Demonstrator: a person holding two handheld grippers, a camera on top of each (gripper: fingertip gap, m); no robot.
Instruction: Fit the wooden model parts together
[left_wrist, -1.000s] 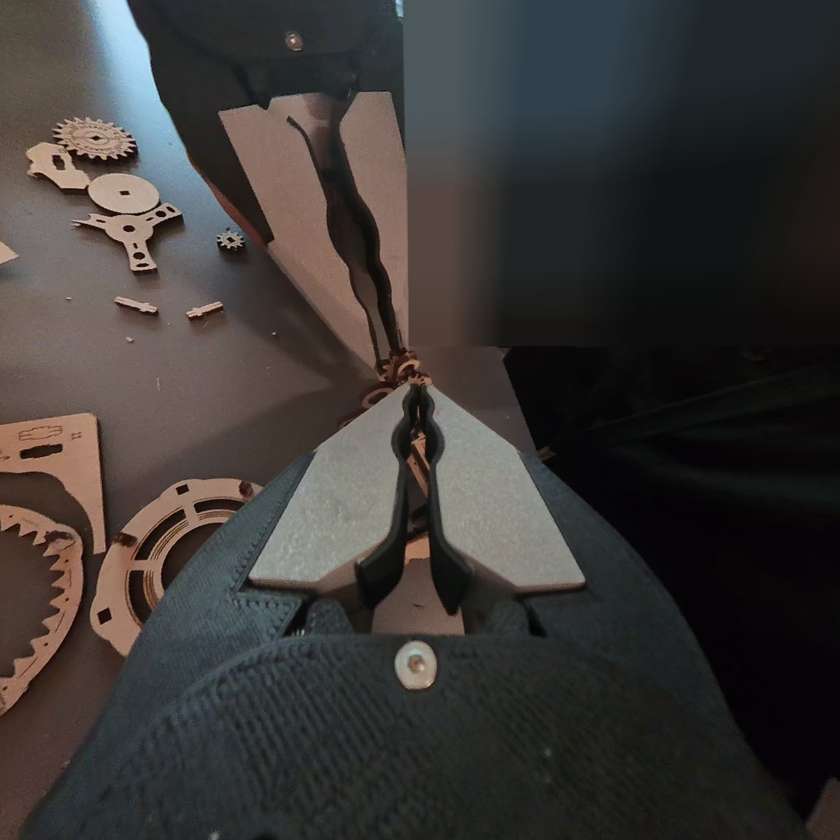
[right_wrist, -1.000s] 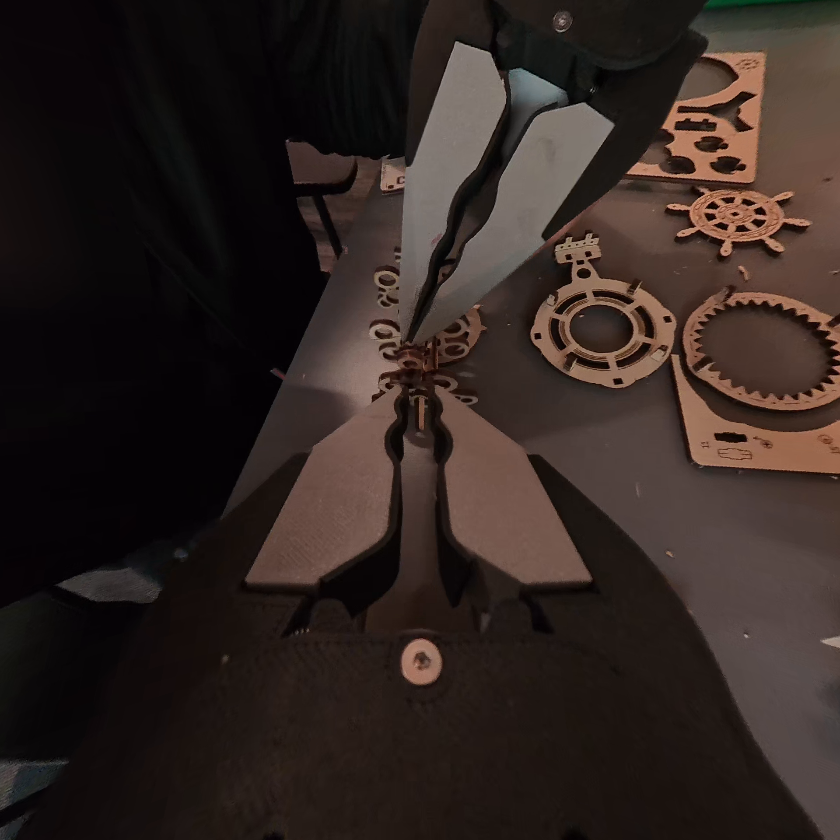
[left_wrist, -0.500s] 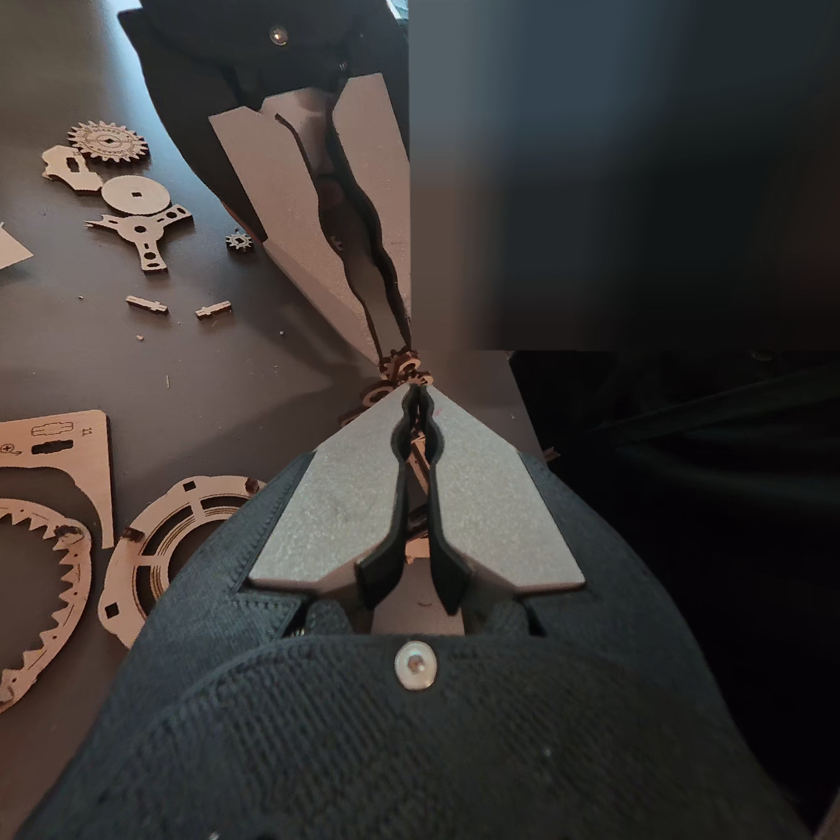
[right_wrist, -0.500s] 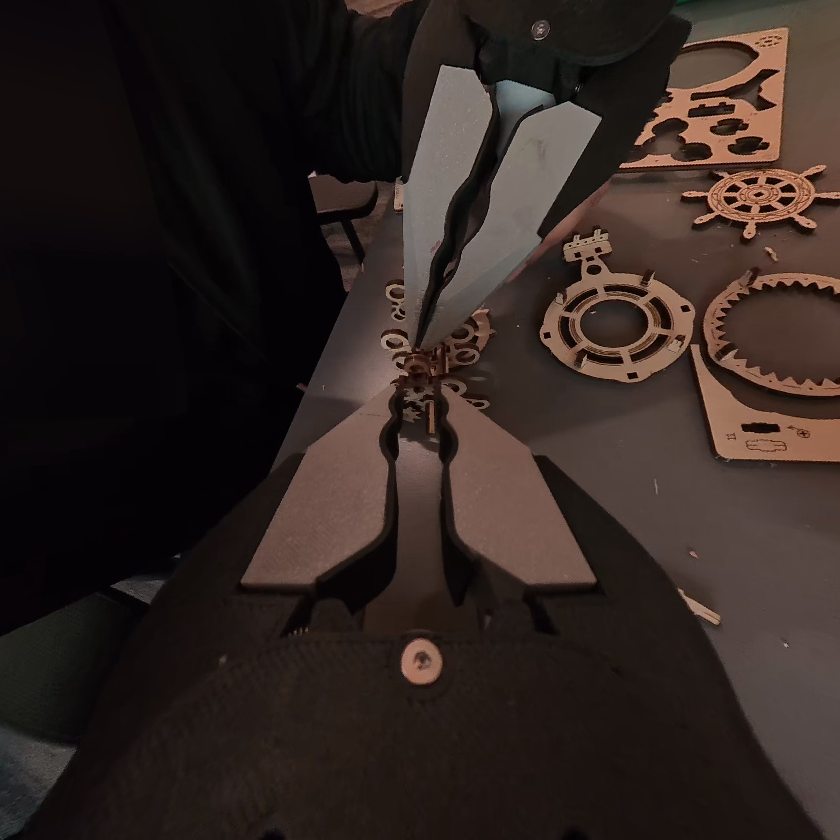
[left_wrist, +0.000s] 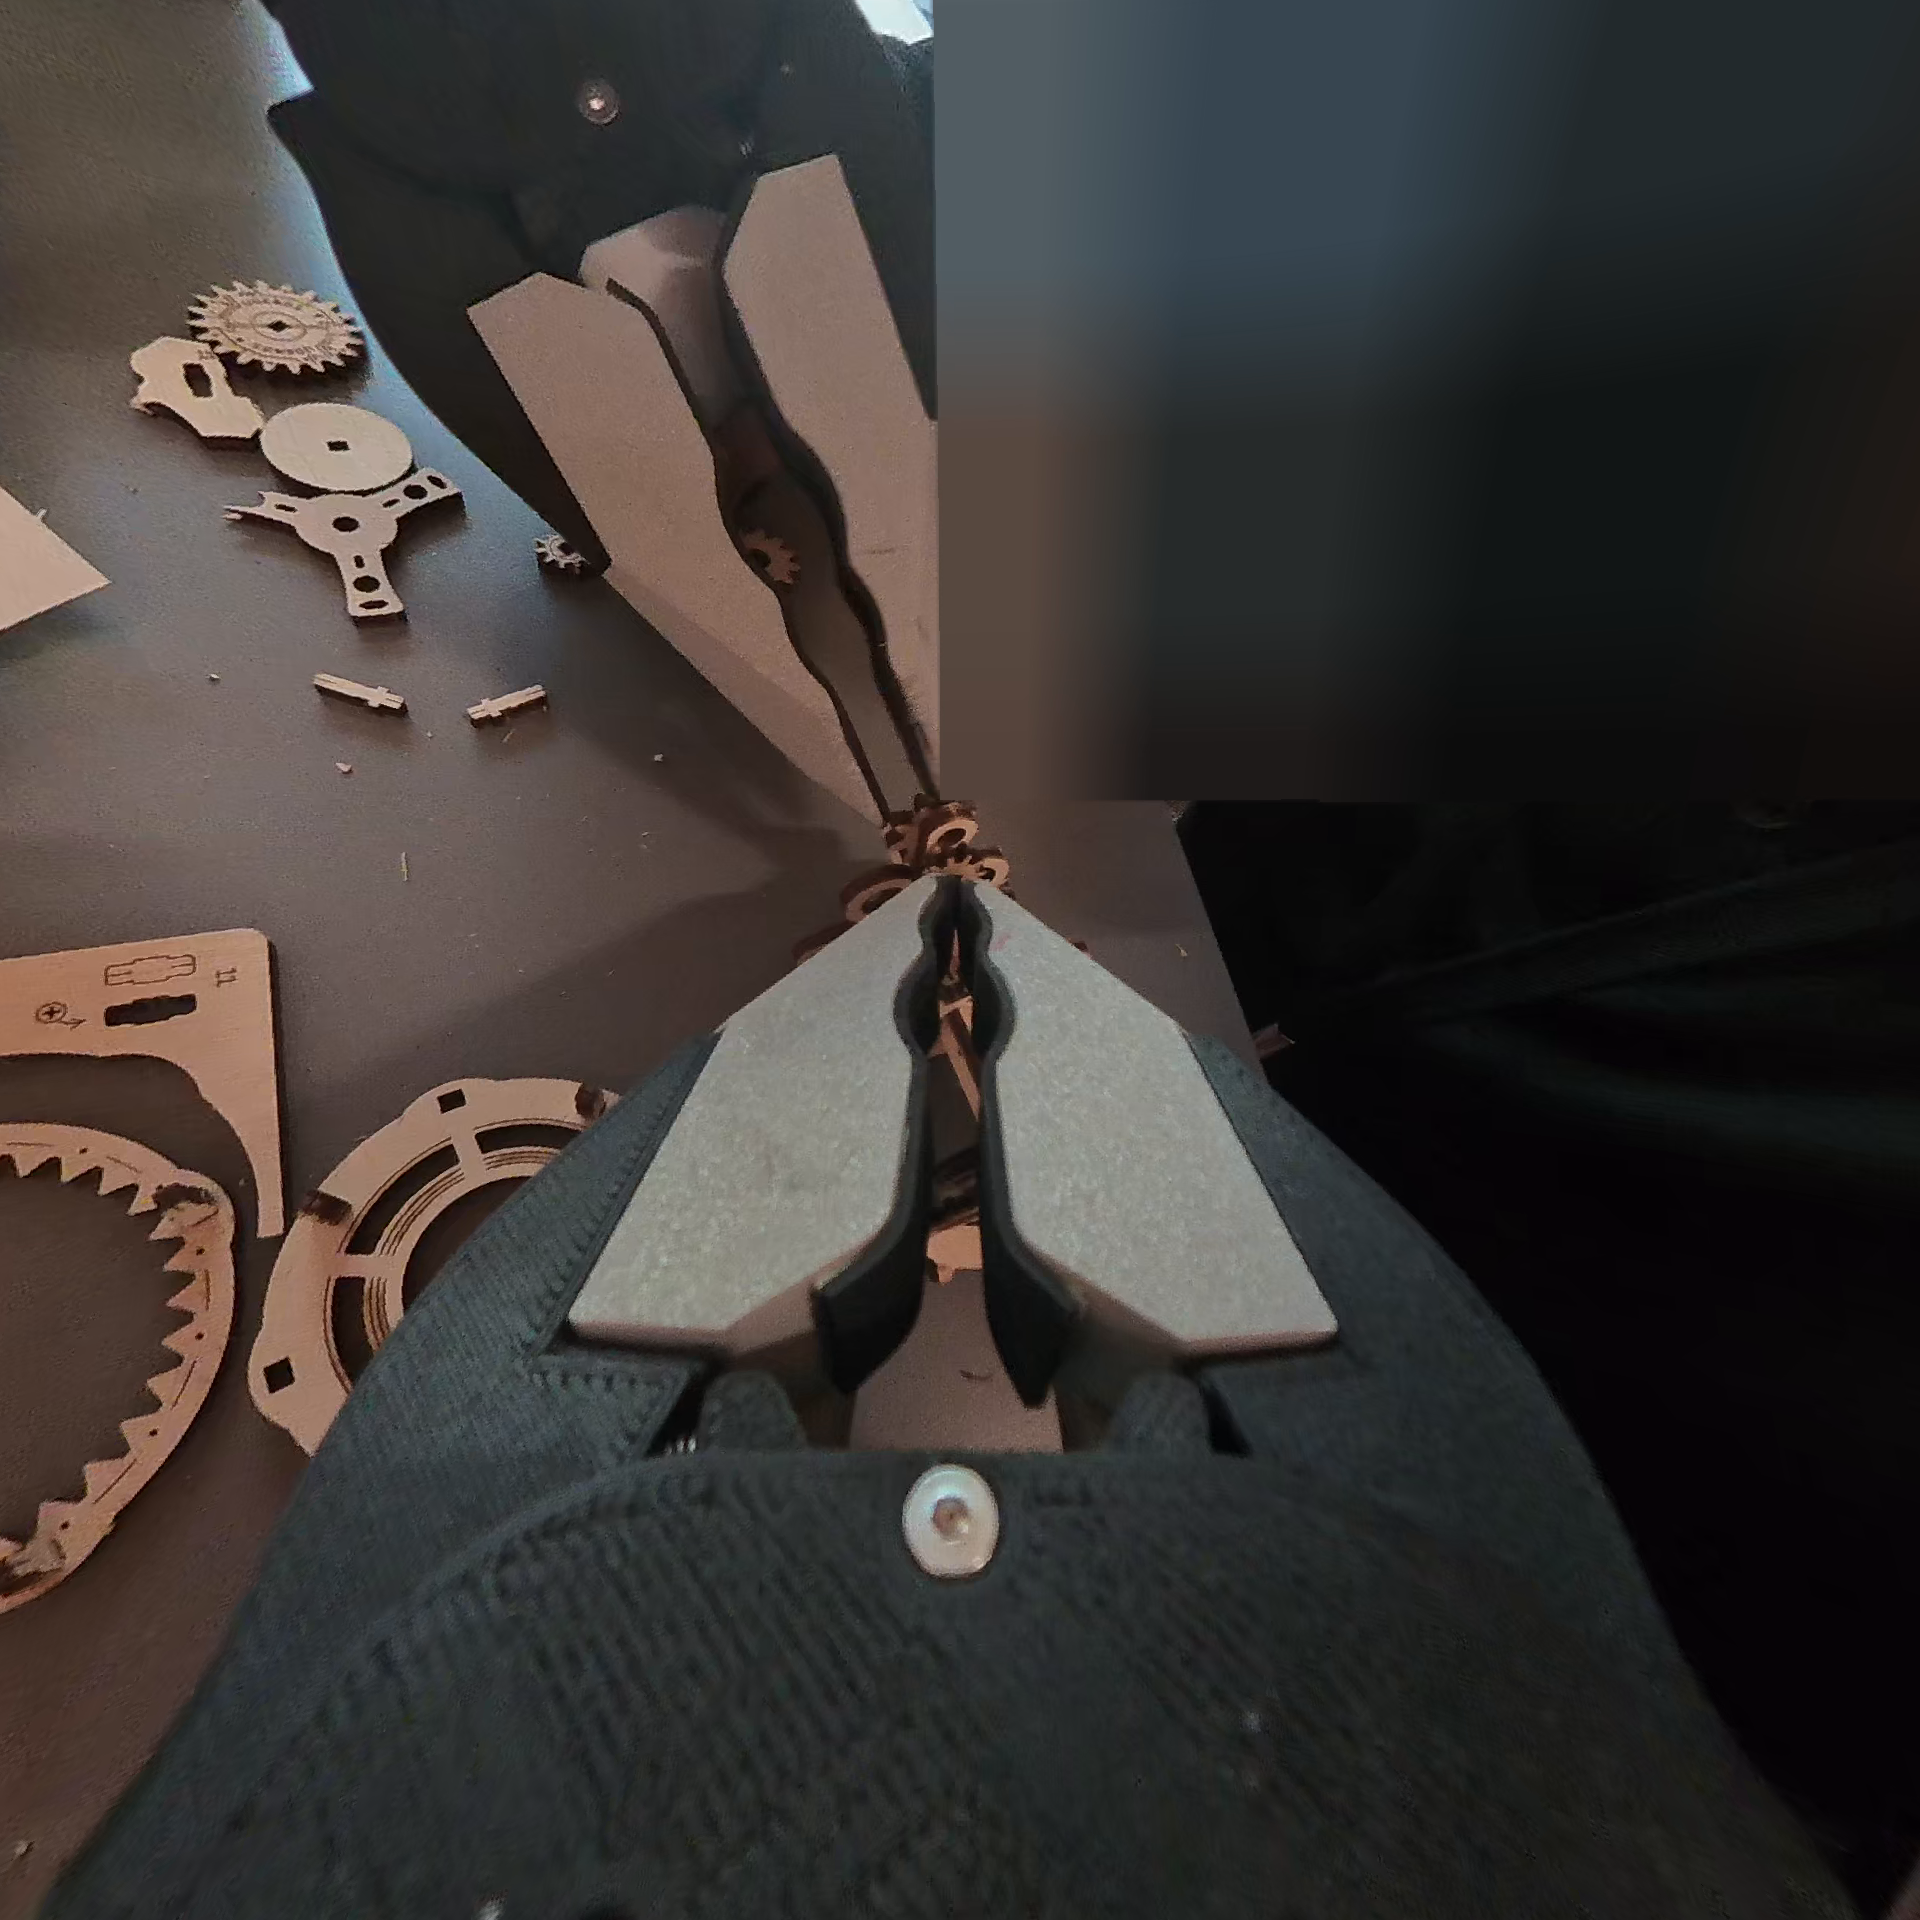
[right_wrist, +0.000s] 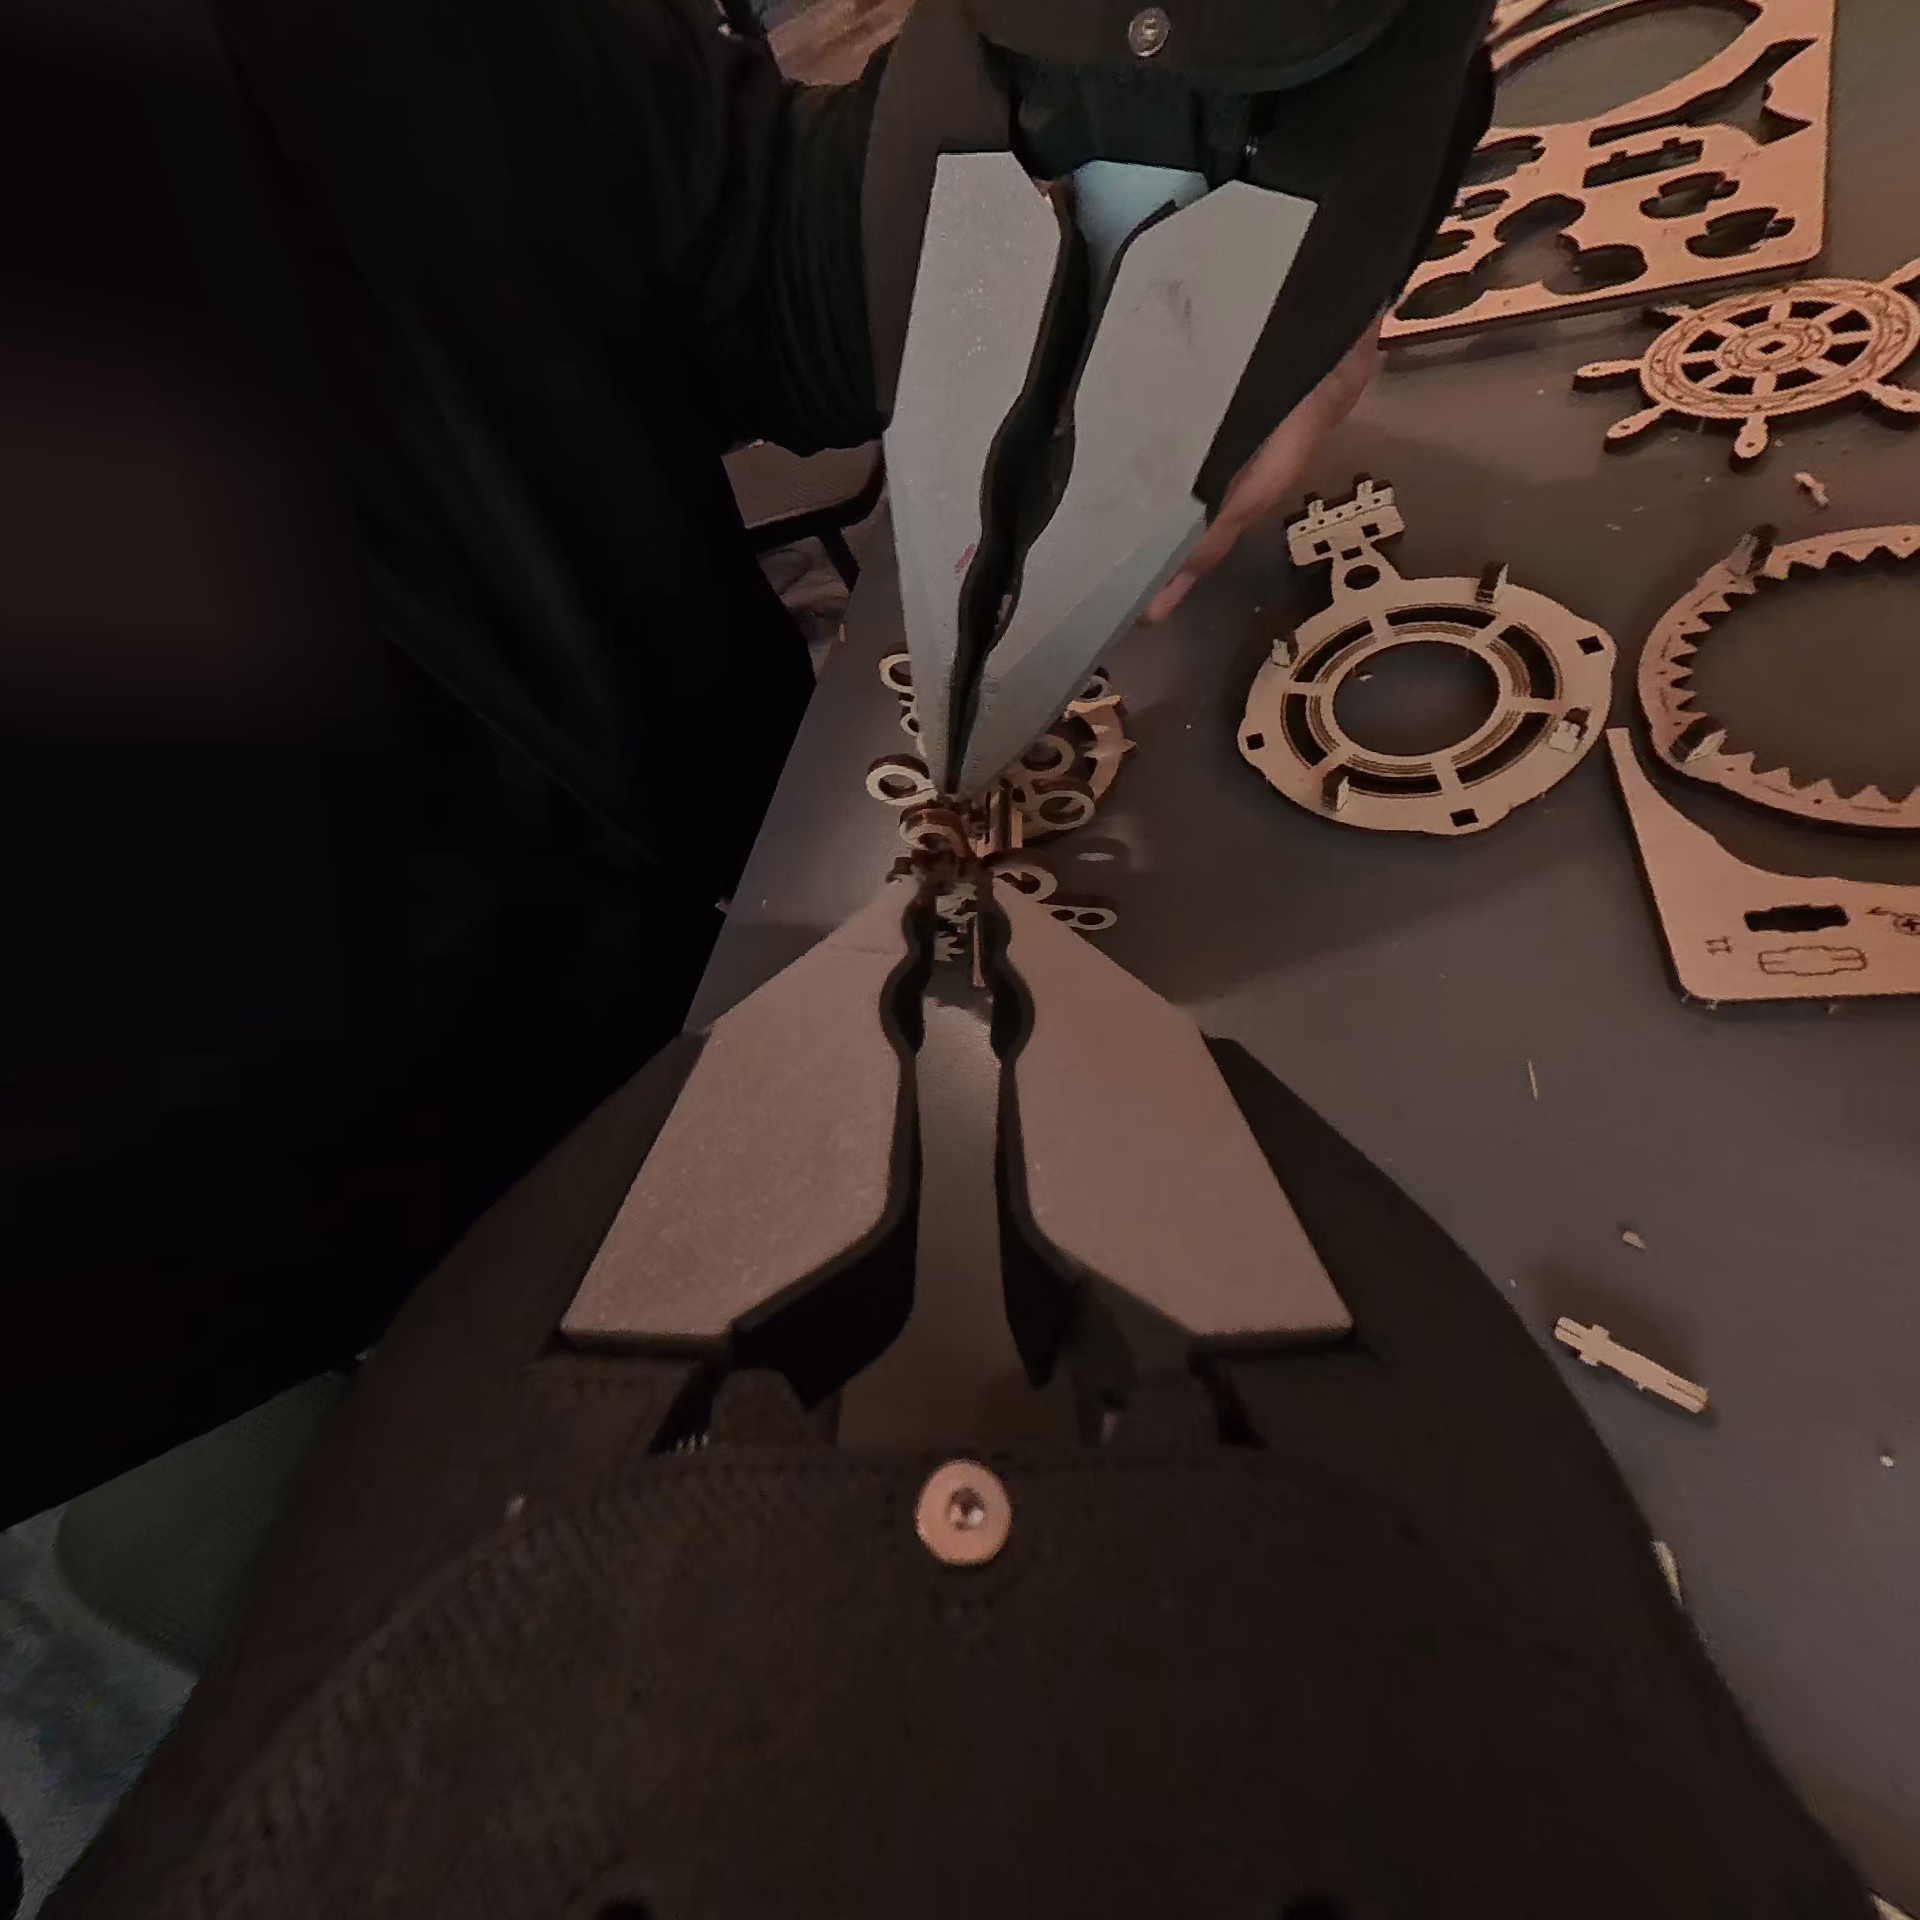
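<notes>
My left gripper is shut on a small wooden part, mostly hidden between its fingers. My right gripper is shut on a thin wooden pin that carries a tiny gear. The two grippers meet tip to tip just above the dark table, near its edge. Between the tips sits a small cluster of wooden loops and gears, also seen in the right wrist view. The right gripper comes down from the top in the left wrist view. The left gripper does the same in the right wrist view.
A flat looped wooden piece lies under the tips. Nearby lie a slotted ring, a toothed ring in its sheet, a ship's wheel, a cut-out sheet, a gear, a disc, a three-armed part and loose pins. Both grippers' tips are close together, under 4 cm apart.
Both grippers stay tip to tip on the small cluster with the same hold. The pair has shifted slightly over the table, and the left gripper now stands more upright in the right wrist view.
</notes>
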